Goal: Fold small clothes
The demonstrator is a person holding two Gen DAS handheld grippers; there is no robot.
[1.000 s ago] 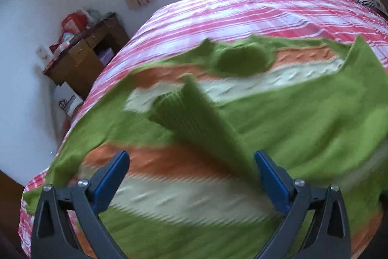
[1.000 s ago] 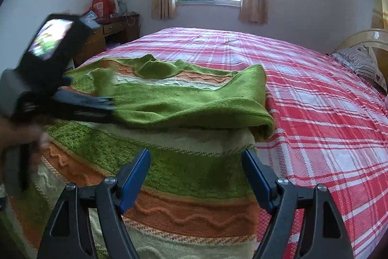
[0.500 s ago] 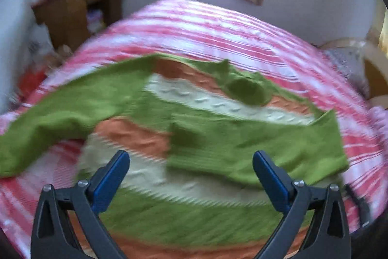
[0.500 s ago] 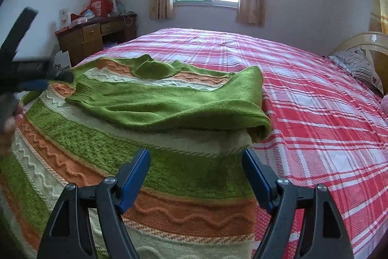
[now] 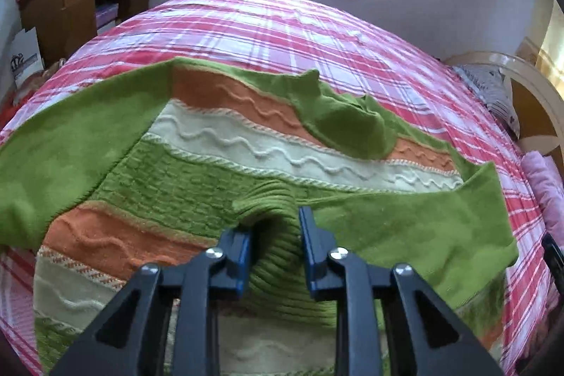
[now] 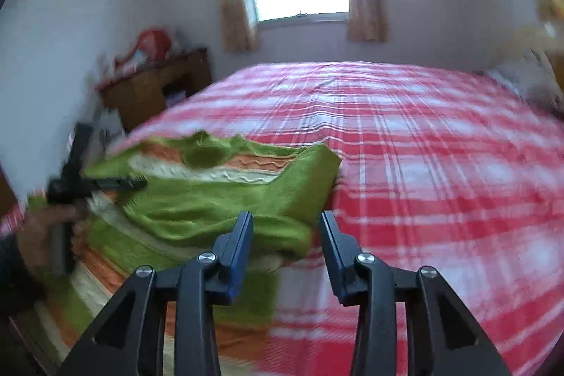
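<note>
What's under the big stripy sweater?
The sweater lies on a bed with a red-and-white plaid sheet, which shows all around it. One green sleeve is folded on top. The sheet directly under the sweater is covered, so anything else there cannot be seen.

Sweater (image 5: 246,143): green, orange & cream stripes w/ wavy lines. Bedsheet (image 5: 282,23): red-pink/white plaid. Tongs (image 5: 275,249) blue pads.

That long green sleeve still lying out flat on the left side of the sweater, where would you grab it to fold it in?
Probably at the cuff end of the outstretched sleeve, coming from the sweater's left edge. It lies flat on the bed with nothing on it. The left gripper has closed on the other sleeve's ribbed cuff; the right gripper is open.
</note>
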